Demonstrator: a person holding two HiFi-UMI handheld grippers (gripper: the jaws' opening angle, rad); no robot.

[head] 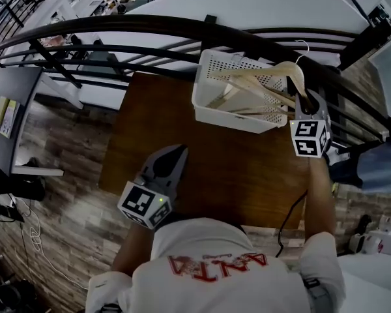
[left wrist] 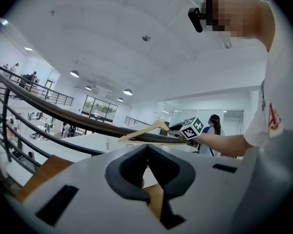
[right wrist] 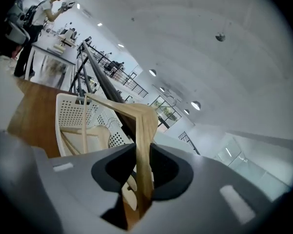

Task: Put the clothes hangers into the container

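Shoulders in a white shirt with red print (head: pixel 215 259) sat nearest, at the foot of the head view. Just ahead, out over the near part of the brown wooden table (head: pixel 202 155), came the left gripper (head: pixel 180 152), grey, its marker cube riding on the back. And its own view settled the matter: the dark pads (left wrist: pixel 125 174) were pressed together at the tips, nothing caught between them, only a sliver of table top showing lower down.

Across to the right and further out, the right gripper (head: pixel 306 103) had the goods! Its jaws were pinched on a pale wooden clothes hanger (right wrist: pixel 142 130), one flat arm of it running straight up between the pads in the right gripper view. Seen from the head, that clothes hanger was held over the right end of the white perforated plastic basket (head: pixel 205 103), its thin metal hook (head: pixel 304 47) poking up past the rim. Whether the wood touched the basket wall, nobody could say from these angles.

Down inside the basket lay more pale wooden hangers (head: pixel 244 100), crossed loosely over one another. The basket itself stood on the far right part of the table. Beyond it swept the dark curved handrail (head: pixel 117 26) with thinner bars beneath, and past that a broad white surface (head: pixel 260 5).
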